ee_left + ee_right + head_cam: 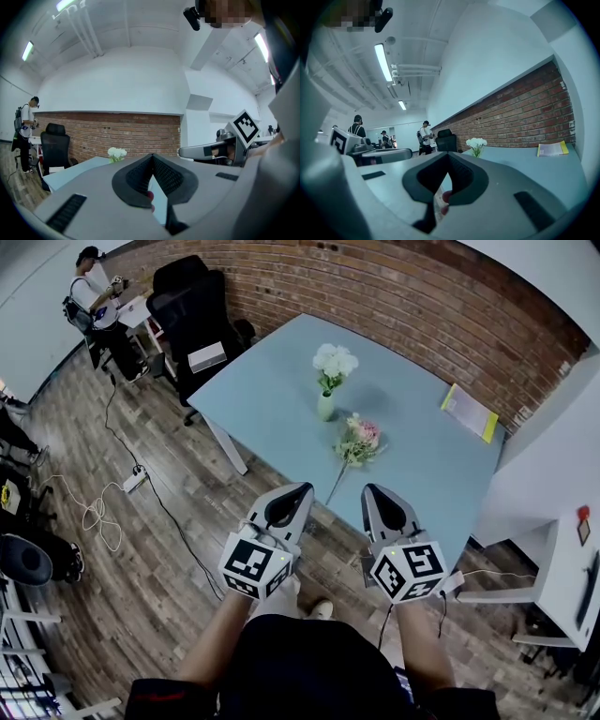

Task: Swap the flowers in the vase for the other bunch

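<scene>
— Blue table (281, 399) by brick wall (394, 287): where is everything lying?
— White flowers (335, 360) are standing in the vase (325, 407), far; pink bunch (359, 440) is lying nearer, stem pointing between left gripper (298, 491) and right gripper (373, 491), both closed, empty.

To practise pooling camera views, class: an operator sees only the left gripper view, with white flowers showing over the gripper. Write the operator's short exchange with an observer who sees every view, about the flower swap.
Operator: What are the white flowers standing in? My left gripper hides everything below the blooms.
Observer: The head view shows them upright in a small pale green vase, near the middle of the blue table.
Operator: And the other bunch?
Observer: The pink bunch lies flat on the table, apart from the vase and nearer to us, its stem pointing at the near edge.
</scene>
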Available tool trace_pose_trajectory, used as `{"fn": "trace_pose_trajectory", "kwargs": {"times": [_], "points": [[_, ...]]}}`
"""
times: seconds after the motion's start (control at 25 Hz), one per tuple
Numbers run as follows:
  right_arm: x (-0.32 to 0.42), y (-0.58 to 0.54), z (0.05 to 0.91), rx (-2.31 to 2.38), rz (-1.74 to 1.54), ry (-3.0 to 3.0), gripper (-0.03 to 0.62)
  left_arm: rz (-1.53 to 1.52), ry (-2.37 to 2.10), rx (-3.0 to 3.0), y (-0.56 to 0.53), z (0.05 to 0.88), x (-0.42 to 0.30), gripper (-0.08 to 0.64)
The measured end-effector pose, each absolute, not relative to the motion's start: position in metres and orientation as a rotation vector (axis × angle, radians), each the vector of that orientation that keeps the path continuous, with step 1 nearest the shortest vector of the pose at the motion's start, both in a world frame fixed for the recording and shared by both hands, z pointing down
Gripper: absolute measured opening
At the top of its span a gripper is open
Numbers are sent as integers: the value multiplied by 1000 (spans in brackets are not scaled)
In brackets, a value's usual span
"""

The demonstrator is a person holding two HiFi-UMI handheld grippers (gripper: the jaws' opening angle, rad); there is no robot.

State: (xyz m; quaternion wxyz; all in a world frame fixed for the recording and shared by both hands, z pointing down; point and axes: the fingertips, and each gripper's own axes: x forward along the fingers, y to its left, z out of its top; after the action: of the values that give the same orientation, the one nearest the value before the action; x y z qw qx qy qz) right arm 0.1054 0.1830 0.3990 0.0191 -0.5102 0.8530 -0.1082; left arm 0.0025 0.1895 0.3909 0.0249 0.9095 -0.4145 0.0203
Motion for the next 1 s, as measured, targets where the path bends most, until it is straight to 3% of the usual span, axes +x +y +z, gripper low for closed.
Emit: {"fn": "trace_pose_trajectory", "kwargs": {"times": [1.0], "points": [[100, 109, 403, -1628, -364, 2600, 12, 126, -1301, 2816, 109, 396, -11, 9]]}}
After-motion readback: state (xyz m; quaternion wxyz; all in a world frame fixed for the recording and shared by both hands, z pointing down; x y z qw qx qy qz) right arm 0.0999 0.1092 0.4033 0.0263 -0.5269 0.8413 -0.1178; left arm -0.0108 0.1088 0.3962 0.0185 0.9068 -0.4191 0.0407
